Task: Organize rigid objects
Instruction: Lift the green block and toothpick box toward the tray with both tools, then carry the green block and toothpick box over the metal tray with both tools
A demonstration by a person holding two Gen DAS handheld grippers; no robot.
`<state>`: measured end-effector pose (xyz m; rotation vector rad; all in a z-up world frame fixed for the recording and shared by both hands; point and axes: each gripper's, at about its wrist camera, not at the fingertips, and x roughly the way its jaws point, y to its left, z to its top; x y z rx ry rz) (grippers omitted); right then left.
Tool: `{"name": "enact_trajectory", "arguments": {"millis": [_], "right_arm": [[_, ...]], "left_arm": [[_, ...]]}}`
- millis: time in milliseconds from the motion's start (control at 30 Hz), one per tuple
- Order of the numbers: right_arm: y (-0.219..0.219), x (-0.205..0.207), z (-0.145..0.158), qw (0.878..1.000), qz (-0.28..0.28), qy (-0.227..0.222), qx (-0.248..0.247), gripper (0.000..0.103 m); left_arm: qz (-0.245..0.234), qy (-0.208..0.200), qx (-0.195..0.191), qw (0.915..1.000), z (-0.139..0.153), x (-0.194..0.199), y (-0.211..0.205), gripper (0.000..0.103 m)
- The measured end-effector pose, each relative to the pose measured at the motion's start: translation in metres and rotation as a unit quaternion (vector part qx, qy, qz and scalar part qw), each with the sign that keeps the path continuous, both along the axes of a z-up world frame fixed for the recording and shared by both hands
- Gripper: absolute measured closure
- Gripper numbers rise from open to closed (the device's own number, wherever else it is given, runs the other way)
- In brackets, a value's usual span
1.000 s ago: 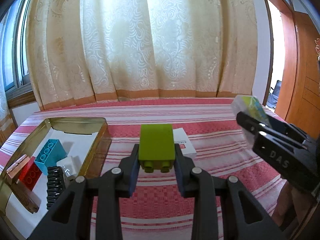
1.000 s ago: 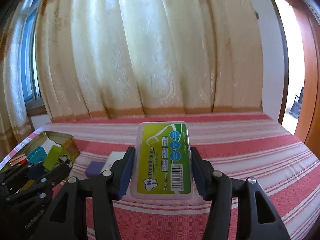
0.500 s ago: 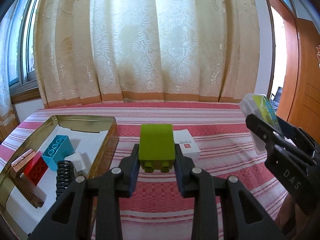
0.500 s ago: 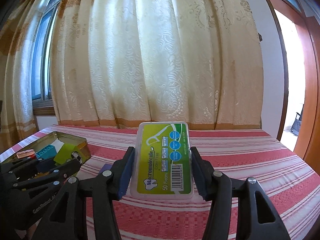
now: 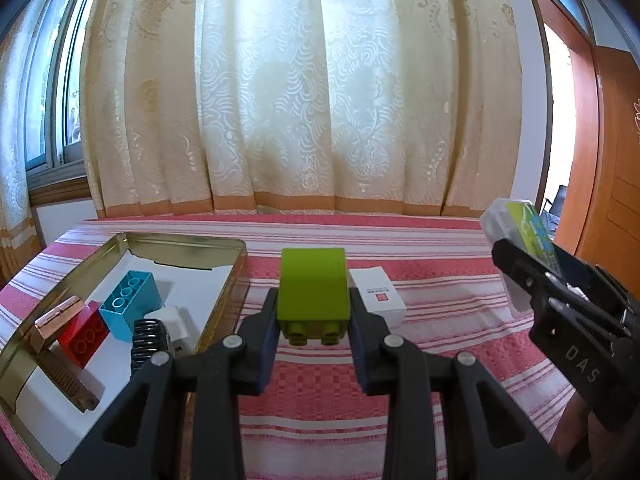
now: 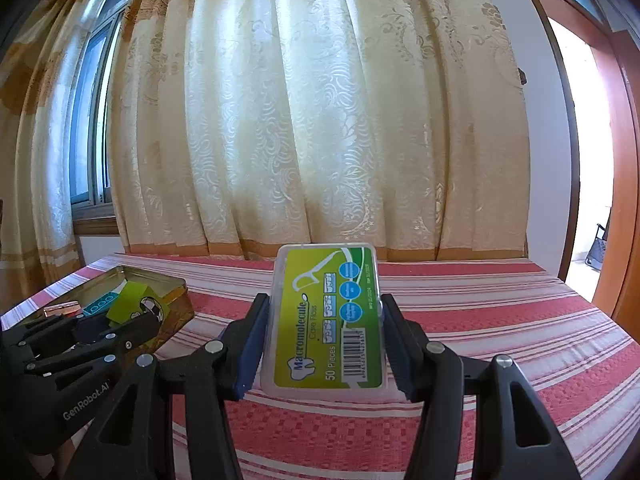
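My left gripper (image 5: 313, 320) is shut on a lime green toy brick (image 5: 313, 290), held above the red striped cloth, just right of a gold tin tray (image 5: 182, 242). The tray holds a teal brick (image 5: 129, 294), a red brick (image 5: 84, 340), a white block (image 5: 172, 318), a black spring (image 5: 148, 340) and a copper clip (image 5: 54, 320). My right gripper (image 6: 323, 336) is shut on a clear dental floss box (image 6: 326, 316) with a green label, held above the cloth. It shows at the right of the left wrist view (image 5: 520, 236).
A small white box (image 5: 378, 294) lies on the cloth behind the green brick. The table (image 6: 500, 320) is covered by a red and white striped cloth. Cream curtains hang behind it, a window at left, a wooden door frame at right.
Both grippers have tilted upward and risen slightly, still holding their objects. The tray has shifted a little to the right in the left wrist view.
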<state>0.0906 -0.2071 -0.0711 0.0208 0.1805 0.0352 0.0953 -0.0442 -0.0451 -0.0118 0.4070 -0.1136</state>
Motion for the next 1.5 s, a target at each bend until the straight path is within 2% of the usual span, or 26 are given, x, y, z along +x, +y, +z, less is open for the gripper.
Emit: {"name": "enact_trajectory", "arguments": {"millis": [933,1500], "right_arm": [[0.035,-0.008,-0.001,0.999,0.040,-0.004,-0.005,0.047],[0.044,-0.009,0.000,0.998,0.057,-0.003,-0.007,0.046]], "left_arm": [[0.018,-0.021,-0.026,0.9993,0.004,-0.015,0.025,0.073],[0.030,-0.029,-0.027,0.9987,0.005,-0.025,0.036,0.073]]}}
